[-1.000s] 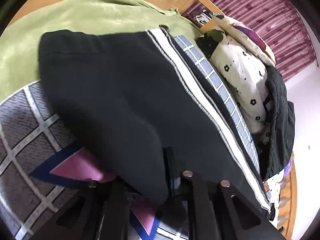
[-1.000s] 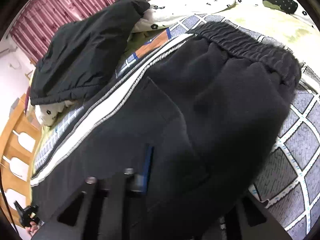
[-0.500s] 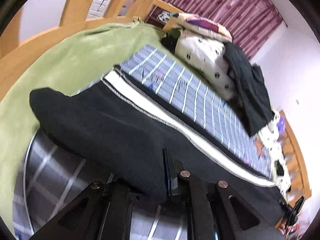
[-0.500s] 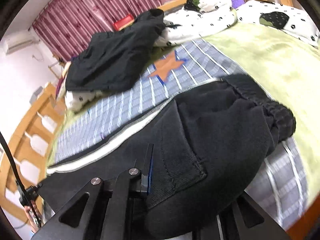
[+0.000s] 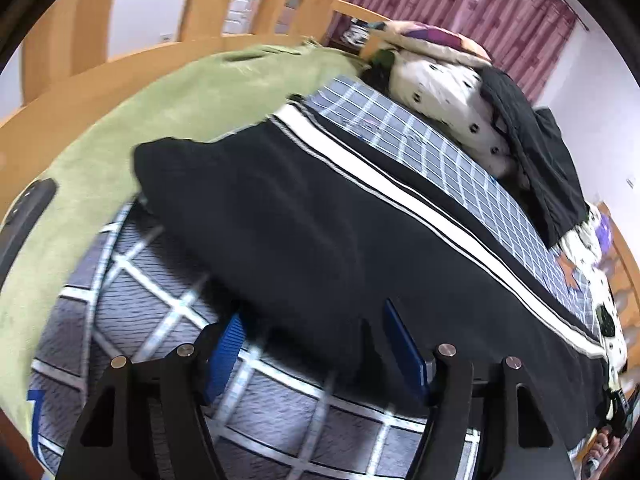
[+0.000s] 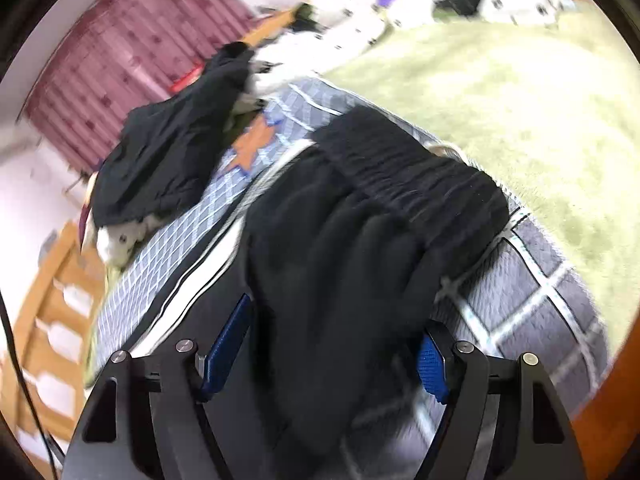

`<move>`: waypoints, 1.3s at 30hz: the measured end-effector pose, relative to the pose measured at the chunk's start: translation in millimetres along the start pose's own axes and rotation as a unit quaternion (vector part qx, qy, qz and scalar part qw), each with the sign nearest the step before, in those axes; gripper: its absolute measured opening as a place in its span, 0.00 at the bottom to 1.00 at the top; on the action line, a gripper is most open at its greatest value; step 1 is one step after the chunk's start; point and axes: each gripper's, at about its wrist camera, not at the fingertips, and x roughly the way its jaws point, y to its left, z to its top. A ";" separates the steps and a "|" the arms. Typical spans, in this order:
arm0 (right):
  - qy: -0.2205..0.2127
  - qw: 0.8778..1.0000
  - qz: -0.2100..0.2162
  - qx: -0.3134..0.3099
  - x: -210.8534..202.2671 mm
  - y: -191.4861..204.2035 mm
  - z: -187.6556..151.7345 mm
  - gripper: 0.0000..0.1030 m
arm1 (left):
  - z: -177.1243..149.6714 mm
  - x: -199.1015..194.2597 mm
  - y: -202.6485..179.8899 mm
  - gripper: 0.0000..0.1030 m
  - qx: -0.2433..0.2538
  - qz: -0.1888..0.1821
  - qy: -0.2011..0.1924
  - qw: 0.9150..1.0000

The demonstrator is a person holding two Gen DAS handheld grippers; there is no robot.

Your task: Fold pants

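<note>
Black pants (image 5: 320,216) with a white side stripe lie lengthwise across the bed, folded leg on leg. Their elastic waistband (image 6: 420,176) shows in the right wrist view, bunched near the green blanket. My left gripper (image 5: 316,344) is open, its blue pads (image 5: 228,344) apart at the near edge of the pant legs. My right gripper (image 6: 332,340) is open, with the black fabric (image 6: 320,280) lying loose between the spread blue pads (image 6: 432,364).
A grey checked blanket (image 5: 160,312) lies under the pants, beside a green blanket (image 6: 500,100). A black jacket (image 6: 172,152) and spotted bedding (image 5: 448,100) are piled at the far side. A wooden bed frame (image 5: 100,72) borders the mattress. A dark remote (image 5: 28,208) lies on the green blanket.
Both grippers have let go of the pants and opened. The pants have dropped flat onto the bed and both grippers have drawn back a little.
</note>
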 end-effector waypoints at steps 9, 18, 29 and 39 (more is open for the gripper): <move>-0.011 0.999 -0.025 -0.038 19.3 21.5 45.6 0.23 | 29.8 21.9 25.5 0.13 -0.102 0.033 -0.023 0.994; 0.011 0.995 -0.052 -0.086 13.6 19.1 46.7 0.33 | 29.6 25.3 27.9 0.17 -0.078 0.052 -0.010 0.996; -0.034 0.976 -0.135 -0.167 -80.3 56.4 12.5 0.48 | 19.5 -38.5 12.0 0.48 0.080 0.037 0.003 0.996; -0.025 0.951 -0.058 -0.301 -14.0 218.9 -22.4 0.61 | 92.0 -49.8 -42.9 0.66 0.137 0.004 -0.036 0.990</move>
